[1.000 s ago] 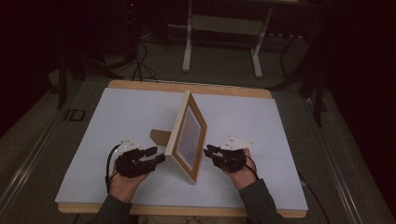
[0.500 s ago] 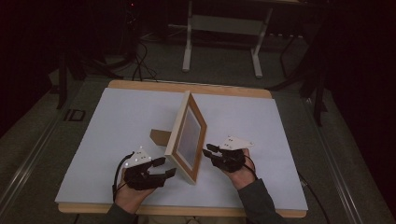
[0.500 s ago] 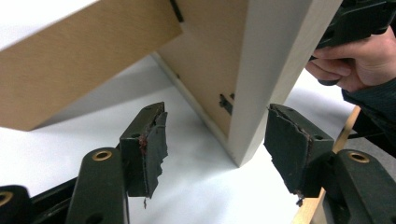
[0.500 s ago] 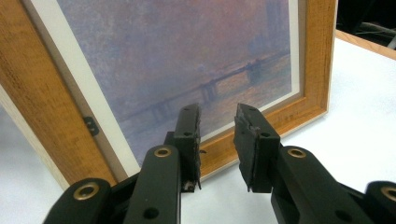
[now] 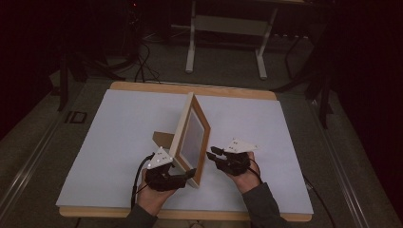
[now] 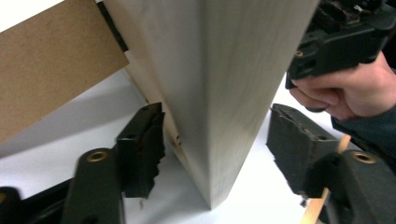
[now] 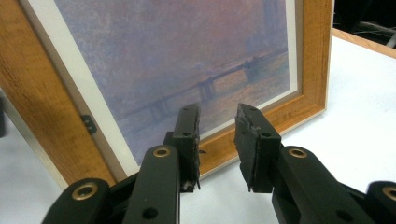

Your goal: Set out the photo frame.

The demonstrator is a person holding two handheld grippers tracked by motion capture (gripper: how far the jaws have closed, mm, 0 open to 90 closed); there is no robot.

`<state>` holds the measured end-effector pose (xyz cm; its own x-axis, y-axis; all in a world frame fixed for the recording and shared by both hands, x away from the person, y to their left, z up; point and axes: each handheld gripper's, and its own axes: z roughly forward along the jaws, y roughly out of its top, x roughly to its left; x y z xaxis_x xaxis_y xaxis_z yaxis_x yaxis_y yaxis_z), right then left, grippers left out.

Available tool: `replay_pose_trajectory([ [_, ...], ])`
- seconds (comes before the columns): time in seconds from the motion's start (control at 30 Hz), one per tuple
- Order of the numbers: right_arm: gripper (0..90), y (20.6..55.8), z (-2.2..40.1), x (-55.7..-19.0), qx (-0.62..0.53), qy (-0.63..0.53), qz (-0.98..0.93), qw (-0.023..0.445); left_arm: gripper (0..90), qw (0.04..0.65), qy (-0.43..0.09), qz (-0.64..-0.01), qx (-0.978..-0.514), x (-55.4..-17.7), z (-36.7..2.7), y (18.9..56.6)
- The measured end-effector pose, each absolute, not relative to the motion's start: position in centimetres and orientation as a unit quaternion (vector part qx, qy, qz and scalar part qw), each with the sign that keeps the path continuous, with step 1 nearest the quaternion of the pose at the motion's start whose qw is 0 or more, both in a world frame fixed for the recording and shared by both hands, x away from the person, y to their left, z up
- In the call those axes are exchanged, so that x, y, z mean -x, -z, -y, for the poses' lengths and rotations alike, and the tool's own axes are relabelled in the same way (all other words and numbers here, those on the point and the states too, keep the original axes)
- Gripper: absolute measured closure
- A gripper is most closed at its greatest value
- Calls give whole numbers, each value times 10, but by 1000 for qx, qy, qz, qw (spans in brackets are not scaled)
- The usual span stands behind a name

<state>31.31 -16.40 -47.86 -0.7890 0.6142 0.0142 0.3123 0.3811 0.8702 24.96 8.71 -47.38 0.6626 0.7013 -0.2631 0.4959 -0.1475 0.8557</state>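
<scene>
A wooden picture frame (image 5: 192, 137) stands upright on the white table (image 5: 114, 142), propped by a brown cardboard stand (image 5: 161, 139) behind it. My left gripper (image 5: 190, 175) is at the frame's near lower corner. Its jaws have just been opening and stand open astride the frame's pale edge (image 6: 233, 93), with gaps beside the pads (image 6: 144, 149). My right gripper (image 5: 213, 153) points at the picture side. Its jaws have just been opening a little and stand open (image 7: 217, 135), nothing between them, the painted print (image 7: 187, 56) right beyond the tips.
The table's wooden rim (image 5: 190, 89) runs along the far side. On the dark floor beyond stand a grey desk base (image 5: 228, 28) and loose cables (image 5: 142, 61). The right hand (image 6: 345, 88) shows past the frame in the left gripper view.
My left gripper has slid right and nearer, from the frame's back to its near corner, and its jaws are wider. The right gripper has kept its place.
</scene>
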Motion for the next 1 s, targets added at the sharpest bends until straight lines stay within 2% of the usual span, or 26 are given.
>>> replay_pose_trajectory([
  [0.27, 697, 479, 165, -313, -287, -478, -815, 160, 536, 519, -107, -433, -730, -254, -82, 476],
  [0.53, 694, 480, 165, -314, -287, -474, -816, 163, 556, 510, -108, -430, -737, -256, -83, 474],
  [1.0, 689, 478, 172, -316, -293, -477, -811, 169, 634, 499, -68, -409, -761, -279, -102, 471],
])
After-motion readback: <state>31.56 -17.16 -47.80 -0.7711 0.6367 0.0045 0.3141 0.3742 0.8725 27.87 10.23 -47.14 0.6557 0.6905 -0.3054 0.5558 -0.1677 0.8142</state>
